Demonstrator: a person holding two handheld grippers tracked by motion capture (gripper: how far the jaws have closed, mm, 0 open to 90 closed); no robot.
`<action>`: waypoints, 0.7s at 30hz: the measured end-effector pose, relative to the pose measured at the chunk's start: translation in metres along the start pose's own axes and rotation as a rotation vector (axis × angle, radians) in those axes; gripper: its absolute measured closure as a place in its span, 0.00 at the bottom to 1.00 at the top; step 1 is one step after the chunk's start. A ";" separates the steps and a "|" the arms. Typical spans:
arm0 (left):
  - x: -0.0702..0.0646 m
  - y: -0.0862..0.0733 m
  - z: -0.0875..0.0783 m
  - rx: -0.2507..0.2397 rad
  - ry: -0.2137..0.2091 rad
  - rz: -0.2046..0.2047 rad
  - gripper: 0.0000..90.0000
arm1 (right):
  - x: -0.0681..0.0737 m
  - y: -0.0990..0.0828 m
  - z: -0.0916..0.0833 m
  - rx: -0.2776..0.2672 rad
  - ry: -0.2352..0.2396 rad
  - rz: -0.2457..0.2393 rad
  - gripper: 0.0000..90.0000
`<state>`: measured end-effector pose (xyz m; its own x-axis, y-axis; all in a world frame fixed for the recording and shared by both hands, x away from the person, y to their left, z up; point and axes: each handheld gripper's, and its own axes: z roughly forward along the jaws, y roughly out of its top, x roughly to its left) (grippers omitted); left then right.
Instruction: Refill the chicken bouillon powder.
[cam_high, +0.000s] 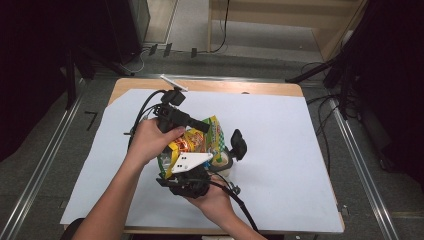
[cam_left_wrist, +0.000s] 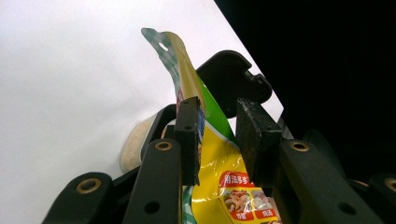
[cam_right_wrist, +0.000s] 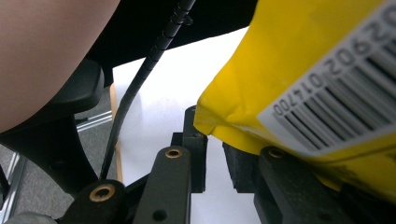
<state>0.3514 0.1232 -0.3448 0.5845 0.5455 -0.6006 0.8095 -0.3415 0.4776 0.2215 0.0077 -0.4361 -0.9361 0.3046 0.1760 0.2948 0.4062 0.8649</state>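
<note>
Step in hand: I judge I'm holding the crinkly yellow-and-green foil snack bag up between both tongs over the small clear plastic cup of pale crumbs, ready to open or tip it.
Bag: lifted off the white paper sheet that covers the wooden bench, its checked hanging tab uppermost in the left gripper view; the cup stands on the sheet just beneath its right side.
Left tongs: jaws partly closed with the bag's upper part between them; the near pad lies against the film, the other stands a little off it.
Right tongs: jaws narrow, a yellow corner by the barcode sitting in the gap; whether they truly pinch it I cannot tell.
Next move: I'd firm both grips on the seam, then pull apart evenly, keeping the mouth above the cup so nothing spills on the sheet.
</note>
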 end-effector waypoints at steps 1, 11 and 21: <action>0.000 0.000 0.000 -0.001 0.002 0.000 0.79 | 0.000 0.000 0.000 -0.001 0.000 0.001 0.89; 0.000 0.000 -0.001 0.002 -0.002 -0.002 0.79 | 0.001 0.002 -0.001 -0.002 0.003 0.004 0.89; 0.000 0.000 -0.001 0.005 -0.002 -0.002 0.79 | 0.001 0.002 -0.001 -0.001 0.009 0.009 0.89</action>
<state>0.3512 0.1240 -0.3439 0.5827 0.5444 -0.6034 0.8112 -0.3442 0.4728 0.2207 0.0079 -0.4332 -0.9352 0.3005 0.1876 0.3028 0.4030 0.8637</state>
